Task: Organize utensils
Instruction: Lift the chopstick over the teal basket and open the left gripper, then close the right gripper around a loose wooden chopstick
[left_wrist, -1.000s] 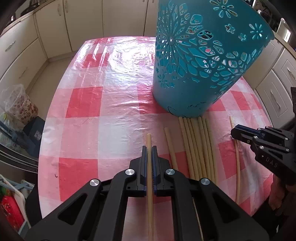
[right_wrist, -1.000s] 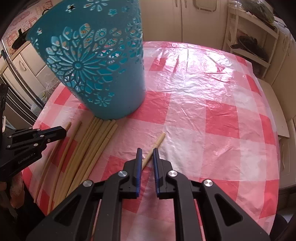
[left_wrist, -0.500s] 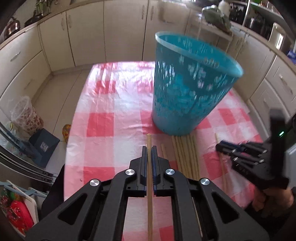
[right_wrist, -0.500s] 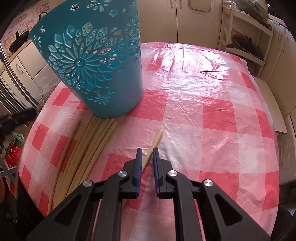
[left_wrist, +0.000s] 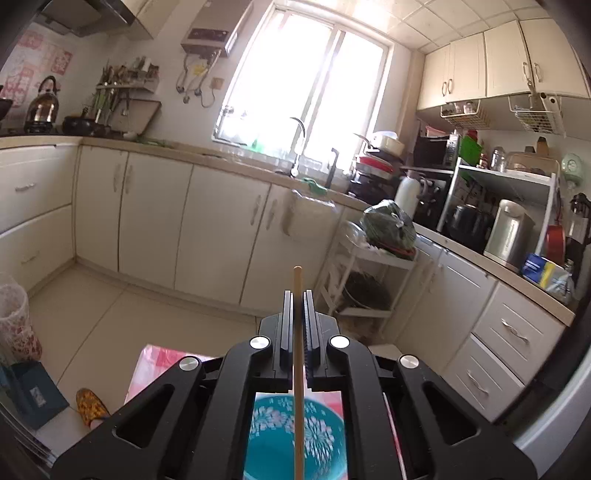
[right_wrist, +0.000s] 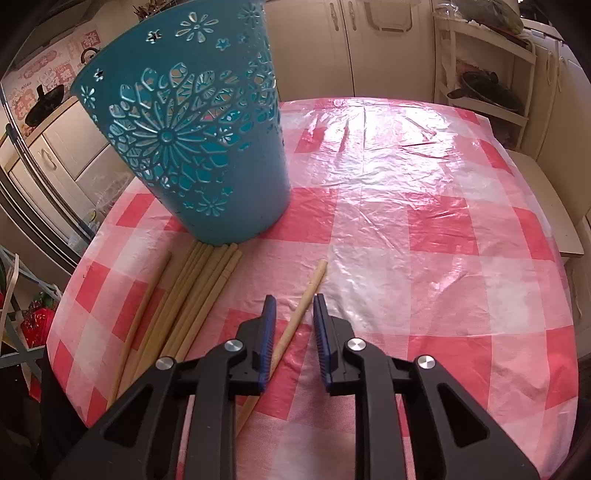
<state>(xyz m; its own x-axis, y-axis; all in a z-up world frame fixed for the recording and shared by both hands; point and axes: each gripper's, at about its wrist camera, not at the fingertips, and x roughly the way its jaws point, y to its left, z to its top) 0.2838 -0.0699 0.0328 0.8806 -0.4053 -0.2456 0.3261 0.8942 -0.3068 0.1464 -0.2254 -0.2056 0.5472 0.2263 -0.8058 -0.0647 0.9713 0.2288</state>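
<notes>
- Left gripper (left_wrist: 296, 295): jaws clamped on 1 chopstick (left_wrist: 297, 373), held above the teal basket (left_wrist: 273, 454).
- Right gripper (right_wrist: 294, 302): jaws opening, pads clear of the loose chopstick (right_wrist: 301, 310) lying between them on the checked tablecloth (right_wrist: 424, 240).
- Chopstick bundle (right_wrist: 192, 295): on the cloth, ends touching the basket's base.

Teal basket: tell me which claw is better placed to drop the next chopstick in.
Left. The left claw is shut on a chopstick right above the teal basket. The right claw is opening around another chopstick that lies on the table.
</notes>
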